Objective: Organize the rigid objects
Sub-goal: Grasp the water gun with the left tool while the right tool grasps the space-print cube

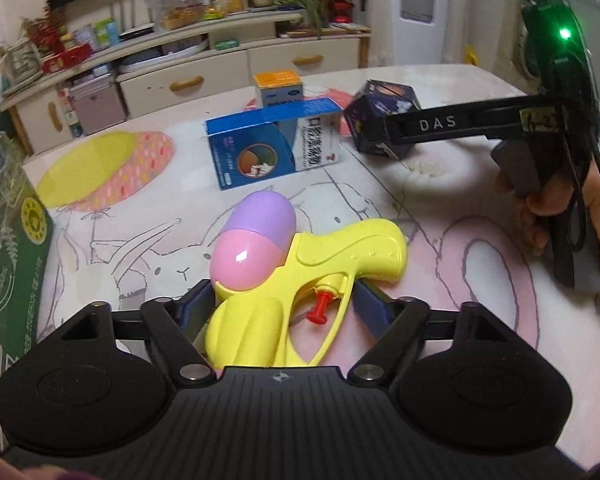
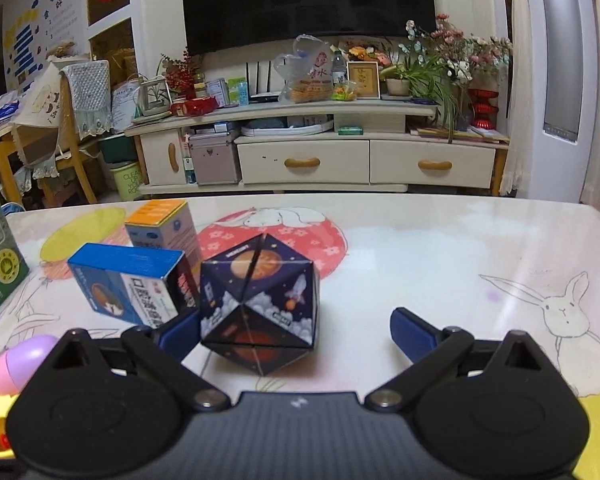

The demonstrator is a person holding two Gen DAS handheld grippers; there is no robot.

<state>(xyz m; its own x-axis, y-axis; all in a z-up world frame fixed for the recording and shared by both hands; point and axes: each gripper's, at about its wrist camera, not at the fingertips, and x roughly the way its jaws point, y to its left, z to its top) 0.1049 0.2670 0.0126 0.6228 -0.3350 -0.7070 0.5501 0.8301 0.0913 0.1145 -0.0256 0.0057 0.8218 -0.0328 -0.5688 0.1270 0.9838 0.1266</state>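
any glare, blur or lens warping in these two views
Left wrist view: a small glare spot on the toy gun's pink dome, a green LED flaring on the right gripper, and strong fisheye bending of the table edge. Right wrist view: the room is dim and soft, the cube is slightly blurred, and the cabinet bows at the sides.
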